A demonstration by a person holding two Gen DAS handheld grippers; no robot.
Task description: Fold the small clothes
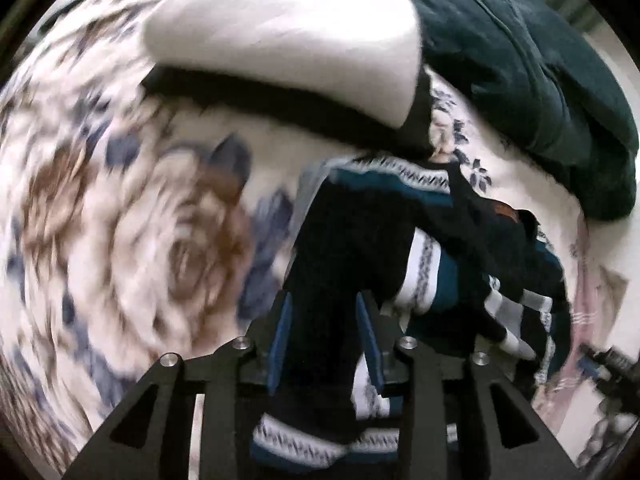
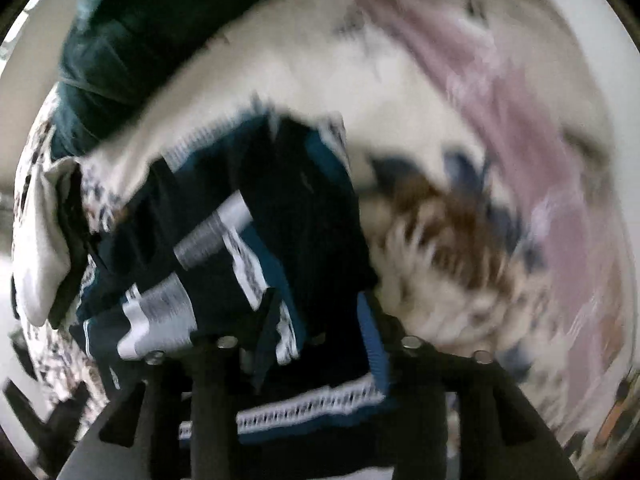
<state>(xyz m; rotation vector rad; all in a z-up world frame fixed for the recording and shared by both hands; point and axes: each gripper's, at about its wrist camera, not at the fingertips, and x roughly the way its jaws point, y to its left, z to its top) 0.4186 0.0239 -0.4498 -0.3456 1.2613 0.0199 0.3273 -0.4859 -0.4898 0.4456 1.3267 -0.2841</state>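
The dark navy, teal and white patterned knit garment (image 1: 360, 240) lies bunched on the floral-printed bedspread (image 1: 120, 220), running between the jaws and beyond them; a white folded cloth (image 1: 280, 40) lies farther ahead; a dark green velvety fabric (image 1: 540, 80) sits ahead to the right.

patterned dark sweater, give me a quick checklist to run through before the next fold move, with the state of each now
1. Sweater between the fingers of the left gripper: ok, dark knit fills the gap.
2. Sweater between the fingers of the right gripper: ok, fabric runs between them.
3. Pads pressing firmly on the fabric, both sides: cannot tell, both views are blurred.
4. Garment flat and spread: not ok, it is bunched, with striped cuffs folded over the body.
5. Room on the floral bedspread: ok to its left in the left wrist view.
6. Other clothes apart from it: not ok, the white garment and the dark green garment lie close.
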